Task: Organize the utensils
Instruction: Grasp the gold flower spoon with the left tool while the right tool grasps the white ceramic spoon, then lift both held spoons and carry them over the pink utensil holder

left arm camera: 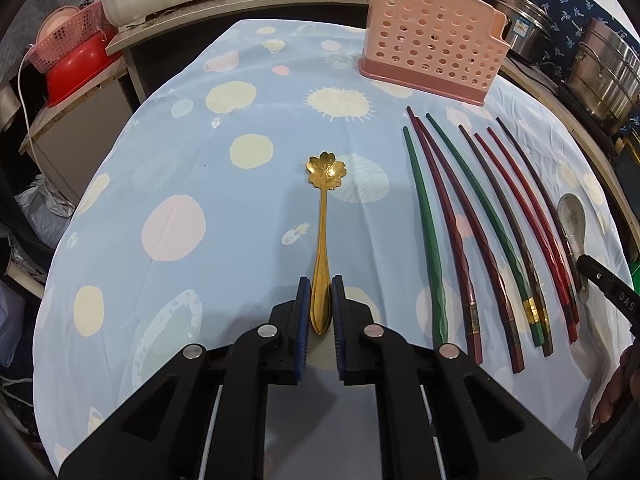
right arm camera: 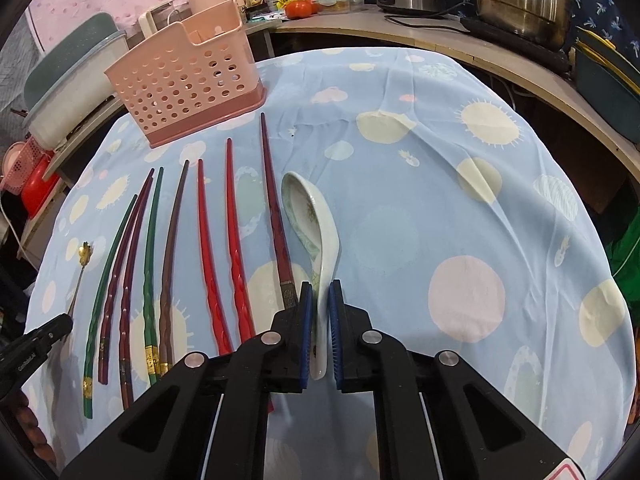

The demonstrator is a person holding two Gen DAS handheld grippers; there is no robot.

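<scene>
Task was judged barely started: nothing was seen inside the pink perforated holder (left arm camera: 432,36), which stood at upper right of the left wrist view and upper left of the right wrist view, though its interior was only partly visible.

Left gripper (left arm camera: 321,304) was set narrow around the handle end of the gold flower spoon (left arm camera: 322,240), blue pads just beside or touching the handle; firm contact could not be told. Spoon was seen lying flat on the dotted blue tablecloth (left arm camera: 160,160), bowl pointing toward frame top.

Right gripper (right arm camera: 320,308) was likewise narrow around the handle of the white ceramic spoon (right arm camera: 316,232), centre of the right wrist view; whether it was already lifted off the cloth could not be told.

8 chopsticks (right arm camera: 208,256) (green, maroon, brown, red) were laid fanned on the cloth between the 2 spoons, untouched.

Judged left to do: both spoons and all 8 chopsticks to be moved into the holder.
</scene>
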